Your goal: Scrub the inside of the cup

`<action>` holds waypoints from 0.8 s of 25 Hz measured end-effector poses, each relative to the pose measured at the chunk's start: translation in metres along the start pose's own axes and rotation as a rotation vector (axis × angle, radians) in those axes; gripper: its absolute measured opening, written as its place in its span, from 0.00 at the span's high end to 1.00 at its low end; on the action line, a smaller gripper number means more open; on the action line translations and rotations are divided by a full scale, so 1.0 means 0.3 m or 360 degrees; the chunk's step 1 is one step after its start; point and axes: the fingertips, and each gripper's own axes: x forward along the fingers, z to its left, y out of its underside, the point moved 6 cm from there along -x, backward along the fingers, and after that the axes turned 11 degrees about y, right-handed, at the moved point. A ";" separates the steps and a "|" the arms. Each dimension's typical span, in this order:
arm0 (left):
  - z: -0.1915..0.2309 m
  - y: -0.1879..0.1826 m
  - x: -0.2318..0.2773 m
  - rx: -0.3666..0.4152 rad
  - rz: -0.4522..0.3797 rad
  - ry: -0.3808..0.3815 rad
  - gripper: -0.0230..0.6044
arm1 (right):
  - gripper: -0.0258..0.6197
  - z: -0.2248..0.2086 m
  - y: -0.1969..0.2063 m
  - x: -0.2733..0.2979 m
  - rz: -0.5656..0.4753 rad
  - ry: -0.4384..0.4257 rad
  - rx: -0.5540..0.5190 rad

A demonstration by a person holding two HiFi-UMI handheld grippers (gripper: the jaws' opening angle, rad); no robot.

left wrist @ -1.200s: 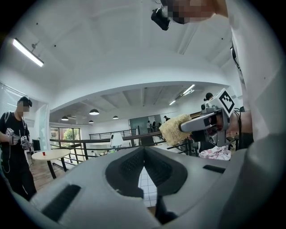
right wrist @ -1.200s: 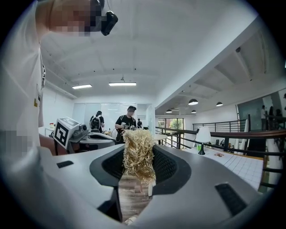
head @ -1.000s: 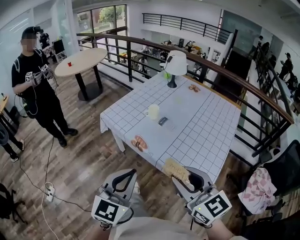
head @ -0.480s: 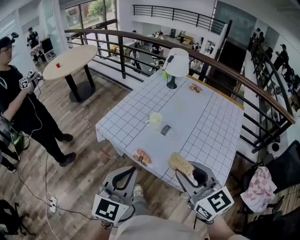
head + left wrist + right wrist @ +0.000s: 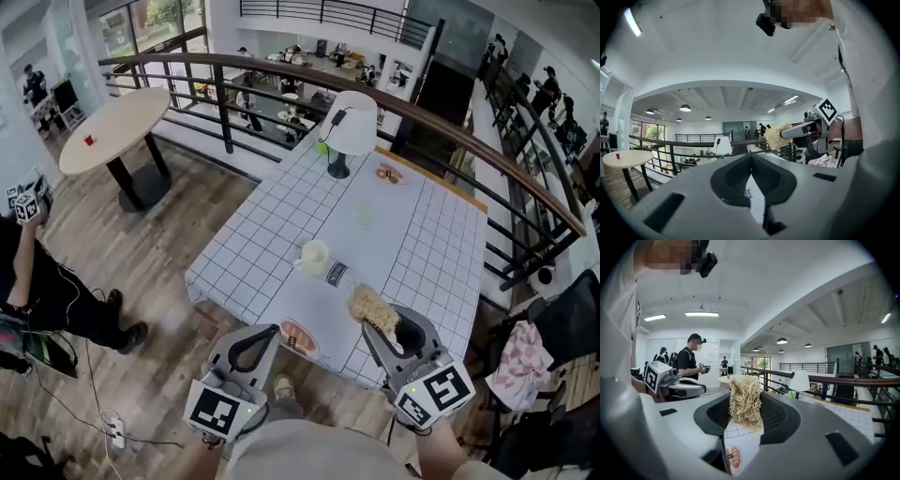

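Note:
A cream cup (image 5: 314, 255) stands upright on the white grid tablecloth (image 5: 412, 244), near the table's front left part. My right gripper (image 5: 394, 324) is shut on a straw-coloured scrub brush (image 5: 372, 307) and hovers over the near table edge, to the right of and nearer than the cup. In the right gripper view the brush's bristles (image 5: 745, 401) fill the gap between the jaws of my right gripper (image 5: 744, 416). My left gripper (image 5: 267, 334) is shut and holds nothing, short of the table edge. In the left gripper view my left gripper (image 5: 751, 174) has its jaws pressed together.
A small dark-labelled bottle (image 5: 336, 273) lies just right of the cup. A plate with sausages (image 5: 298, 336) sits at the near edge, a white lamp (image 5: 349, 127) and another plate (image 5: 387, 173) at the far end. A railing (image 5: 450, 122) runs behind. A person (image 5: 28, 272) stands at left.
The view has shifted forward toward the table. Both grippers came closer to it, and the brush now hangs over the near edge. The person at left has slid toward the frame's edge.

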 end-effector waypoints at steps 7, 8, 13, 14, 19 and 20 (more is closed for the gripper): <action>0.162 -0.019 0.039 -0.0005 -0.0051 0.0041 0.94 | 0.72 0.017 -0.038 0.134 0.0002 0.0054 0.0011; 0.177 -0.021 0.045 -0.0010 -0.0062 0.0036 0.94 | 0.72 0.018 -0.038 0.145 0.0009 0.0054 0.0009; 0.224 -0.028 0.081 0.0012 -0.0067 0.0004 0.94 | 0.72 -0.005 -0.035 0.190 0.0036 0.0027 0.0002; 0.229 -0.028 0.089 0.0010 -0.0061 -0.0002 0.94 | 0.72 -0.014 -0.033 0.199 0.0037 0.0020 0.0004; 0.243 -0.039 0.142 -0.0035 -0.0057 -0.0044 0.94 | 0.72 -0.077 -0.023 0.248 0.0047 -0.0057 0.0004; 0.241 -0.043 0.153 -0.0037 -0.0063 -0.0053 0.94 | 0.72 -0.089 -0.022 0.254 0.0047 -0.0074 0.0000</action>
